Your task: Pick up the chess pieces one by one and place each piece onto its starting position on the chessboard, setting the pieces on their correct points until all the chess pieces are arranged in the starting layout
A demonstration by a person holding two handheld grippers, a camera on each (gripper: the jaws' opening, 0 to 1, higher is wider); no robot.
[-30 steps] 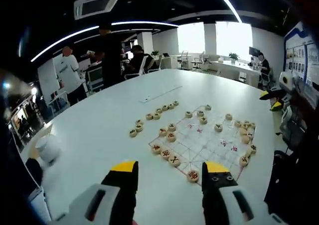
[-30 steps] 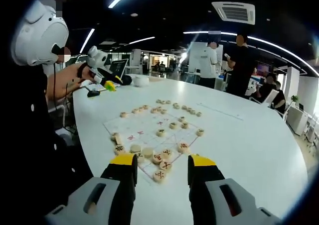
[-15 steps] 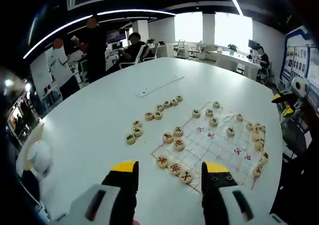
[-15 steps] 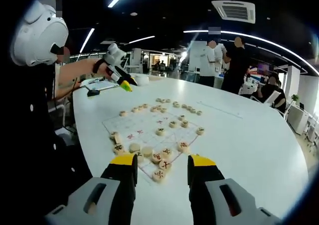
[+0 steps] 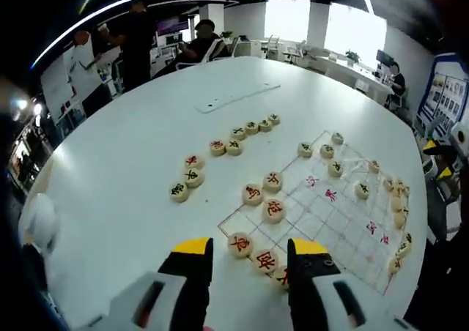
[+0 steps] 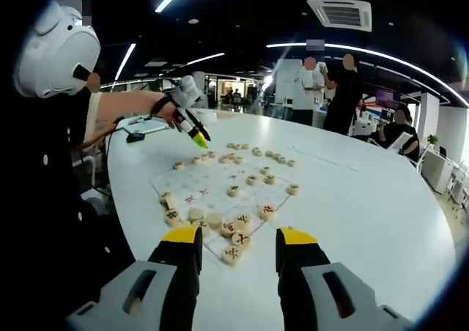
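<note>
A thin printed chessboard sheet [image 5: 333, 206] lies on the white table [image 5: 124, 184]. Round wooden pieces with red or black characters are scattered on it and beside it. My left gripper [image 5: 249, 261] is open and hovers low over the board's near corner, with a red-marked piece [image 5: 239, 244] between its jaws' lines. Several loose pieces [image 5: 192, 177] and a short row of pieces [image 5: 253, 127] lie off the board. In the right gripper view my right gripper [image 6: 238, 244] is open above a cluster of pieces [image 6: 232, 254] at the board's [image 6: 212, 188] near edge. The left gripper [image 6: 194, 129], held in a hand, shows over the far side.
A long white strip [image 5: 236, 97] lies further along the table. A white rounded object [image 5: 40, 225] sits at the table's left edge. People [image 6: 333, 89] stand beyond the table, with chairs and desks behind. Papers and a dark object [image 6: 139, 132] lie near the person's arm.
The left gripper has come forward and lower toward the board's near corner, so the pieces look bigger. In the right gripper view it has swung right over the board. The right gripper has barely moved.
</note>
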